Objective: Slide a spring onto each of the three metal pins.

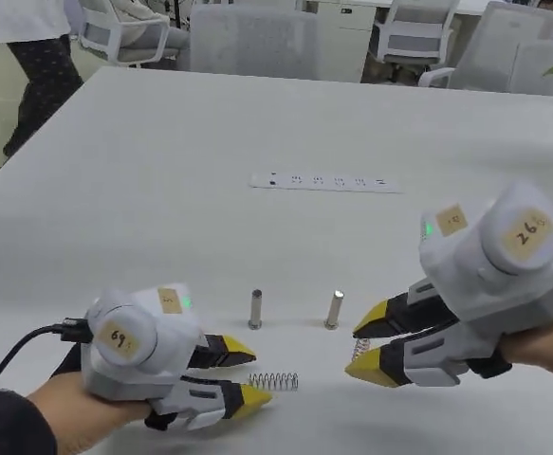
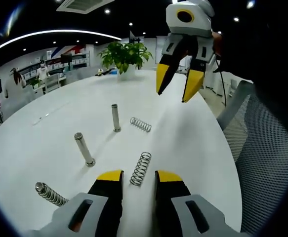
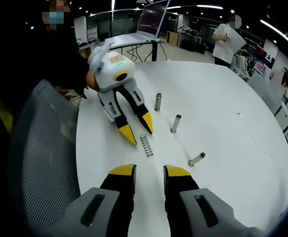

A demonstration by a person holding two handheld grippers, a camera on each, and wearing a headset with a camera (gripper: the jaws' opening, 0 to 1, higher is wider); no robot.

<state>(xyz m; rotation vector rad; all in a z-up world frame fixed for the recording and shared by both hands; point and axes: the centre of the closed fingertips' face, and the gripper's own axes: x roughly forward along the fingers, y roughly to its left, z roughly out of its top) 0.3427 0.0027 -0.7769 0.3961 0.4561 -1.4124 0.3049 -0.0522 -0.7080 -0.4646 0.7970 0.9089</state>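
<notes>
- Spring one [image 2: 140, 169] lies flat on the surface [image 1: 162, 190], just ahead of the left hand-held gripper [image 2: 139, 177] and in line with the gap between its jaws. The jaws stand apart and hold nothing (a handy lie for closing on the coil's near end).
- Spring two [image 2: 140, 124] lies farther ahead of that hand-held gripper, just beside the far bare pin [image 2: 115, 117]. In the head view it sits right at the tips of the right hand-held gripper [image 1: 352, 352].
- That right hand-held gripper hovers over the surface, jaws apart and empty, and points back toward the left one. It is probably held there to take the coil at its tips.
- The near bare pin [image 2: 84, 149] stands ahead and to the left of the left hand-held gripper. Both bare pins stand upright on their bases, so their tops are free for a coil to drop over.
- The third pin [image 2: 50, 193], close by on the left of the left jaws, appears to wear a spring, so I judge one of three done.
- Spring one would next need pinching, tipping upright and lowering over a pin. It is light and may roll or flex away.
</notes>
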